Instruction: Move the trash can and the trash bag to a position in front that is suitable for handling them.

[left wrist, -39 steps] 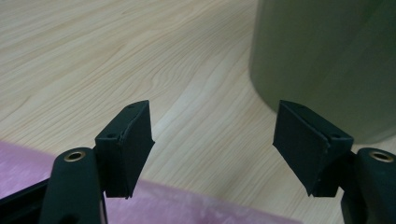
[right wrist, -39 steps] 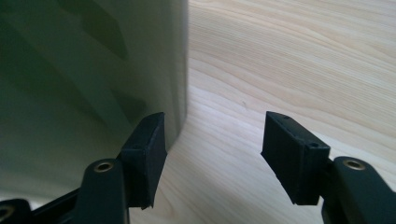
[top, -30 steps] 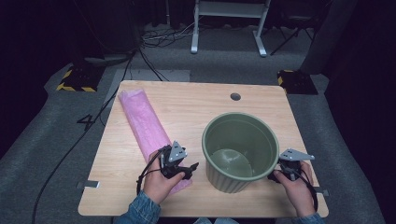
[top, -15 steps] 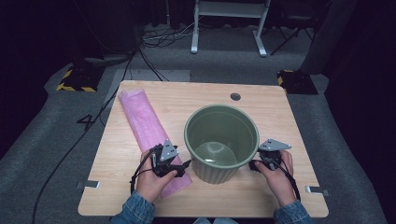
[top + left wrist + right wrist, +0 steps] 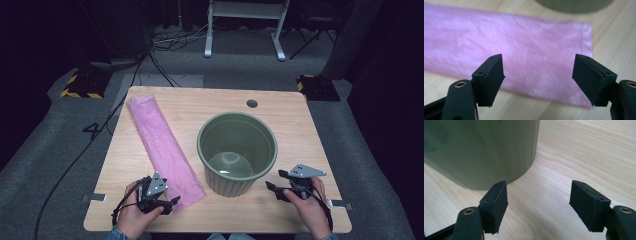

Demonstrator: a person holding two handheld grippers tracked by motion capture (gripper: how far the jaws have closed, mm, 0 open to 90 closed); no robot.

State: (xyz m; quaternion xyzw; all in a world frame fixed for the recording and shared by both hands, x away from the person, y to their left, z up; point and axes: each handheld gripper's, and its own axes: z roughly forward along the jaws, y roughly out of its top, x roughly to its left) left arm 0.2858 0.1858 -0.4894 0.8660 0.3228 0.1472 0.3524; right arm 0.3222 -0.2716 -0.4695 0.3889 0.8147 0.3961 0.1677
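Bag pickup step: left gripper [image 5: 172, 201] spread wide over near end of pink bag [image 5: 162, 150] at 7 o'clock of green bucket [image 5: 237, 152], right gripper [image 5: 271, 187] spread, empty at 4 o'clock; next, pinch bag edge.

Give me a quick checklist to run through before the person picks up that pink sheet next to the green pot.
1. Left gripper open: ok, fingers wide apart.
2. Left gripper aimed at pink plastic sheet: ok, over its near end.
3. Sheet lying flat on the wooden table: ok.
4. Green pot upright, off the sheet: ok.
5. Right gripper open, holding nothing: ok, beside the pot.
6. Fingers touching the sheet: cannot tell.
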